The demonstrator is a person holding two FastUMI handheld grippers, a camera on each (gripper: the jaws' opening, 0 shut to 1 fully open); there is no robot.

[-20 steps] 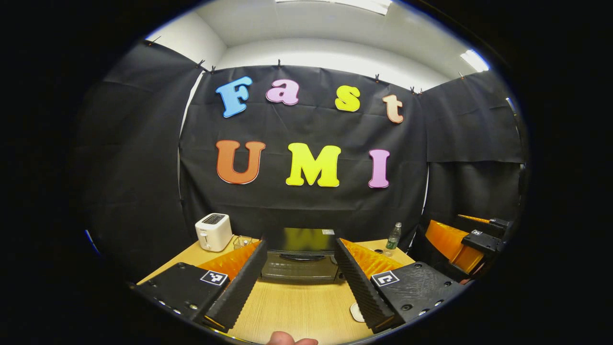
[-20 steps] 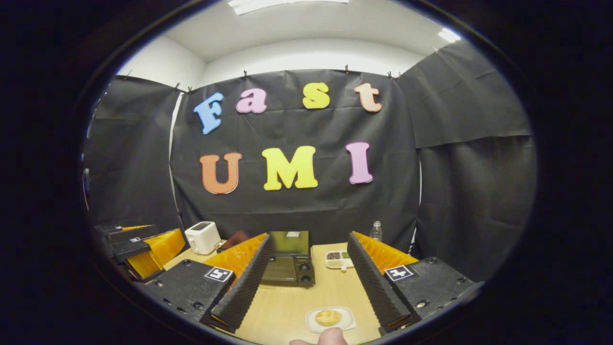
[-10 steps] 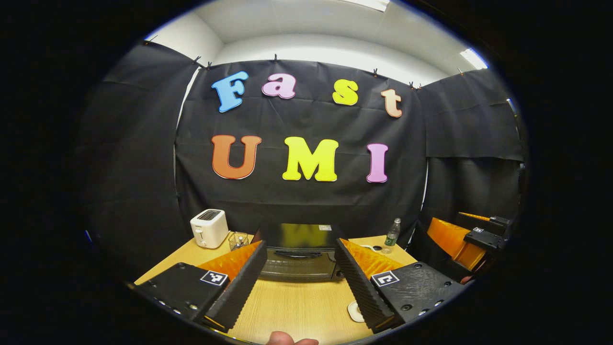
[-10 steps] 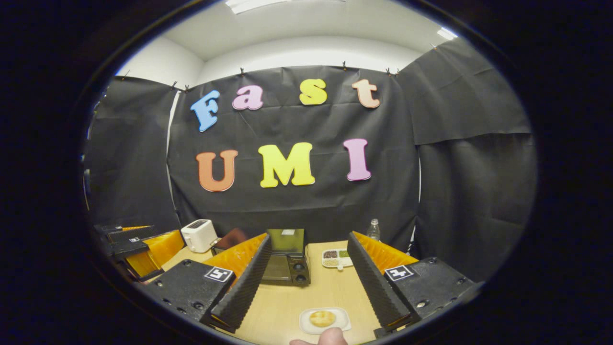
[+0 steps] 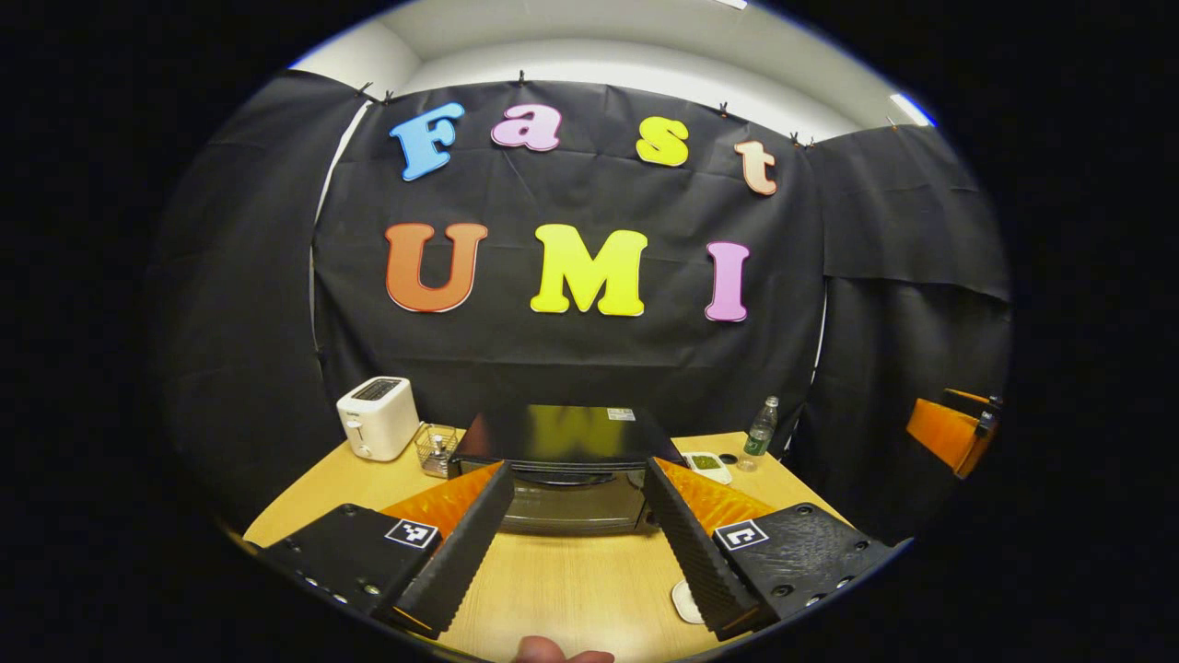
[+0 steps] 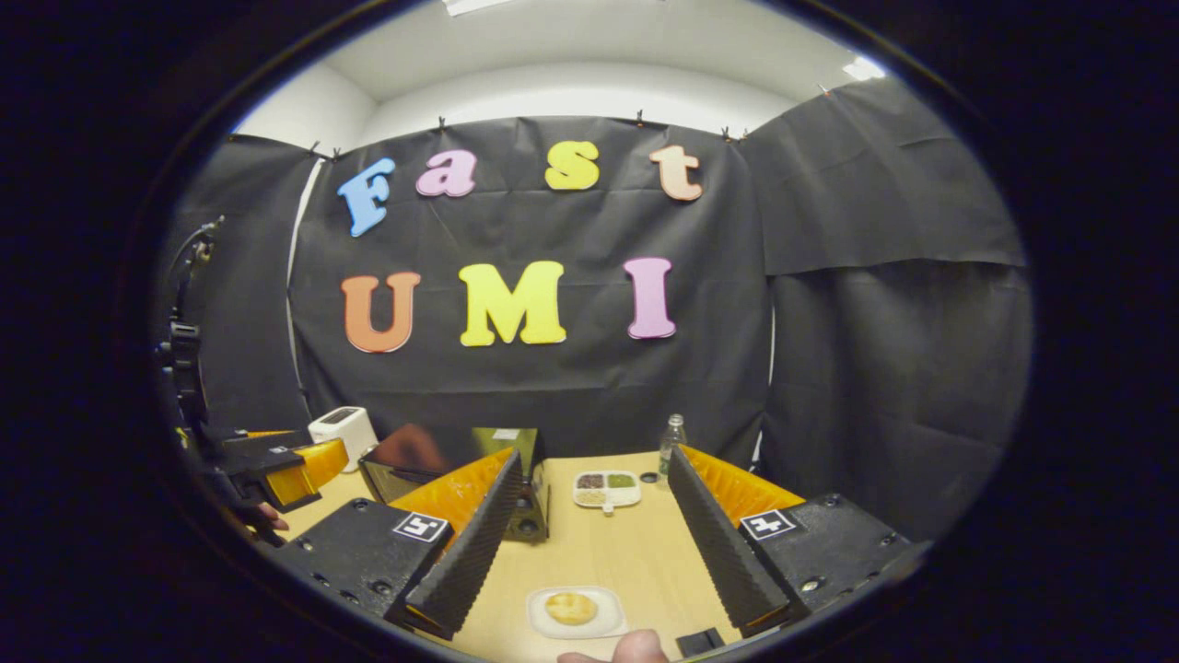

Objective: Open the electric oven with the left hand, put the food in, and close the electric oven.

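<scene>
- table (image 5: 571,589) — light wood top, carries everything; also in the right gripper view (image 6: 636,552).
- electric oven (image 5: 571,474) — black, at the back of the table in front of the cloth wall, door shut, glossy top; framed dead centre between the left gripper's fingers. In the right gripper view (image 6: 433,465) it sits left of centre, partly behind that gripper's left finger.
- left gripper (image 5: 576,539) — fingers wide apart, nothing between them, aimed at the oven front but well apart from it. Seen from the side in the right gripper view (image 6: 276,465), at the left edge.
- right gripper (image 6: 589,552) — fingers spread, holding nothing; orange body at the right edge of the left gripper view (image 5: 949,433).
- toaster (image 5: 378,417) — white, left of the oven.
- plate (image 6: 576,612) — white, near table edge, between the right gripper's fingers.
- food (image 6: 571,607) — round golden bun on the plate, not yet in the oven.
- divided dish (image 6: 606,489) — right of the oven.
- bottle (image 5: 760,428) — clear, back right corner.
- wire basket (image 5: 437,447) — between toaster and oven.
</scene>
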